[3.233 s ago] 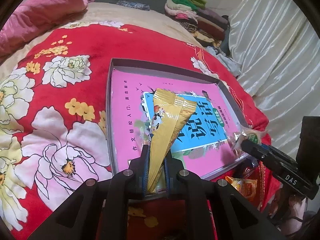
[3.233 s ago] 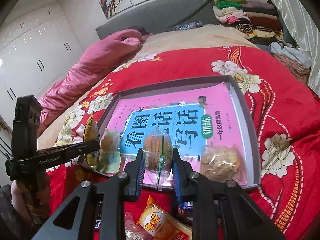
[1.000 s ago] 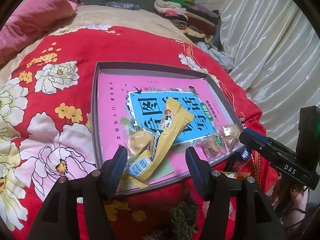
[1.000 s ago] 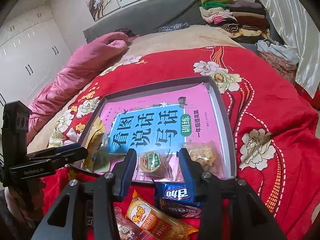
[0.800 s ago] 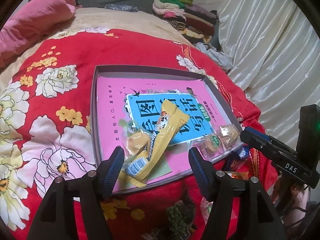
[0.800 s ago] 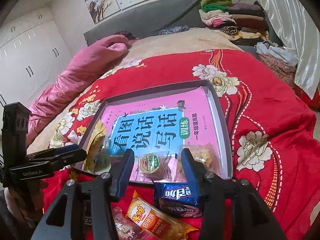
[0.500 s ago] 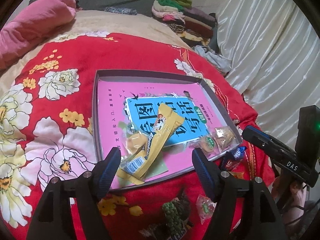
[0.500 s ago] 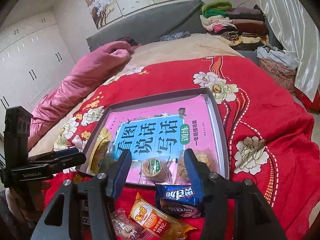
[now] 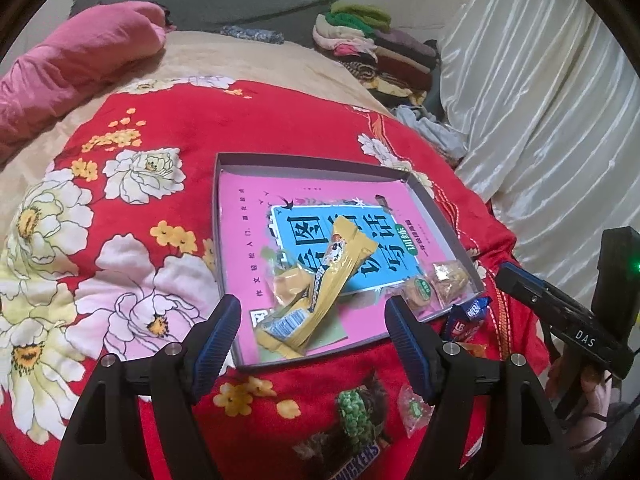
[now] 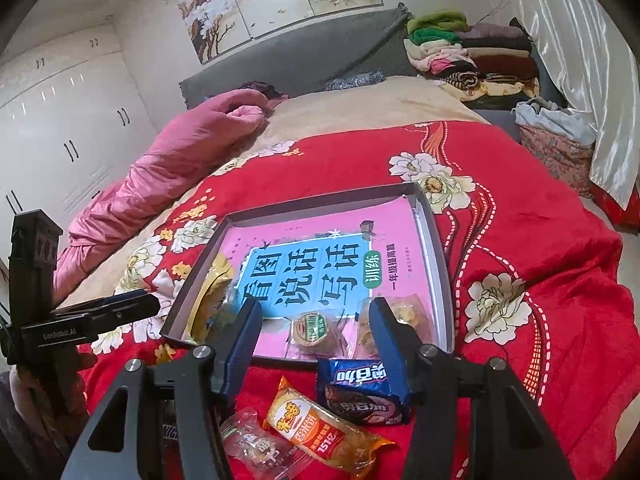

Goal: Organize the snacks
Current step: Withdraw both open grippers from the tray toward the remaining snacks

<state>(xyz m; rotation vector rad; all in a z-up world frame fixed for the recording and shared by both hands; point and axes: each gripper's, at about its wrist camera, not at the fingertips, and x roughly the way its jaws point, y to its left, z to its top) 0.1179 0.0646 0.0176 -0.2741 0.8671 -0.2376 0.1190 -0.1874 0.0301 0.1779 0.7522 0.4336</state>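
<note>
Behind right gripper (image 10: 314, 314) jaws: cookie packet (image 10: 368, 330) half-hidden

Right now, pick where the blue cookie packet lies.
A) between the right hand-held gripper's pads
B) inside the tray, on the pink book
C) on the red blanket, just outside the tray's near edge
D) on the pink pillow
C: the blue cookie packet lies on the red blanket, just outside the tray.

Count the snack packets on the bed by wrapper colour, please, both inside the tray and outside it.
Clear: 4 (yellow pastry, green-label cake, biscuit, small packet)
Yellow bar: 1
Blue packet: 1
Orange packet: 1
Brown Snickers bar: 1
Dark packet with green print: 1
Total: 9
</note>
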